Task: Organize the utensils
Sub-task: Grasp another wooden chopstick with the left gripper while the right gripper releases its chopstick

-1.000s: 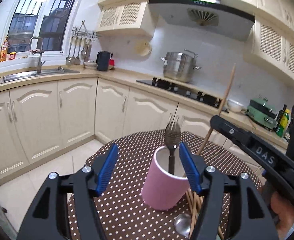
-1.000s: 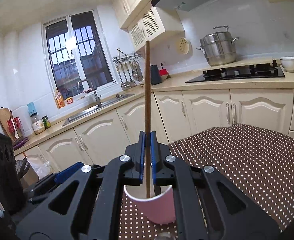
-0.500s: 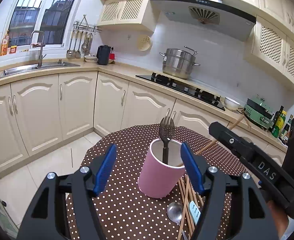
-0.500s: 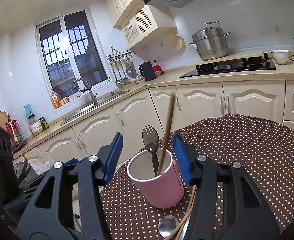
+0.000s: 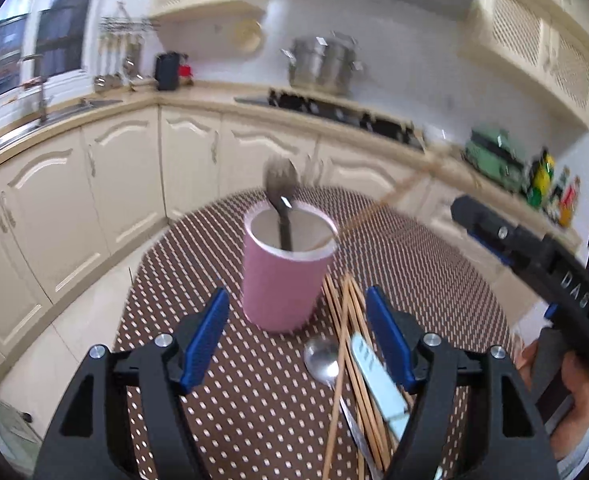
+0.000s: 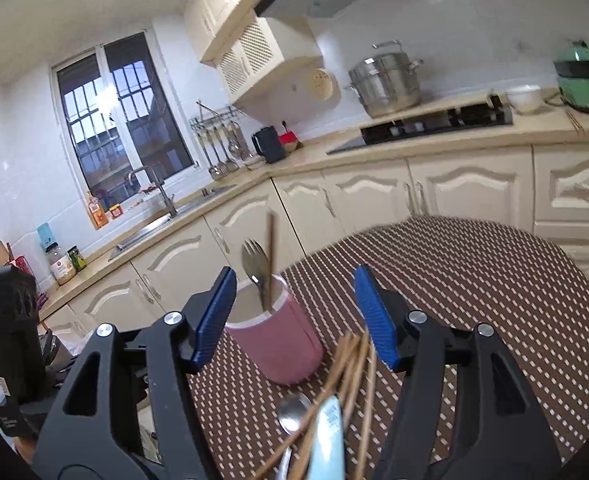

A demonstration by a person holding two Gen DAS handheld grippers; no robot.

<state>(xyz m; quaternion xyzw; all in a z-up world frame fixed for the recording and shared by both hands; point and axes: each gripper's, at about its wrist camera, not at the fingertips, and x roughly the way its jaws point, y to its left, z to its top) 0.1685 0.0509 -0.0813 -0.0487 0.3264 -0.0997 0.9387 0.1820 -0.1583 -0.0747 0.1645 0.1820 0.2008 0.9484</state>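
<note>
Left wrist view: left gripper (image 5: 294,338) jaws apart, empty, just short of the pink cup (image 5: 284,270), which holds a fork (image 5: 280,196) and one chopstick (image 5: 378,206). Beside the cup lie loose chopsticks (image 5: 348,360), a spoon (image 5: 321,362) and a pale-handled knife (image 5: 378,380); light, stiff, slippery, best pinched mid-shaft.

Right wrist view: right gripper (image 6: 294,316), jaws just opened, nothing between them. The dotted table (image 6: 494,280) is bare beyond the cup; its edge is near.

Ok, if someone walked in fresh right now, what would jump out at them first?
The pink cup in the middle of the dotted table, with a fork and one chopstick sticking out of it. Next, the loose chopsticks, a spoon and a pale blue handle lying just in front of it.
</note>
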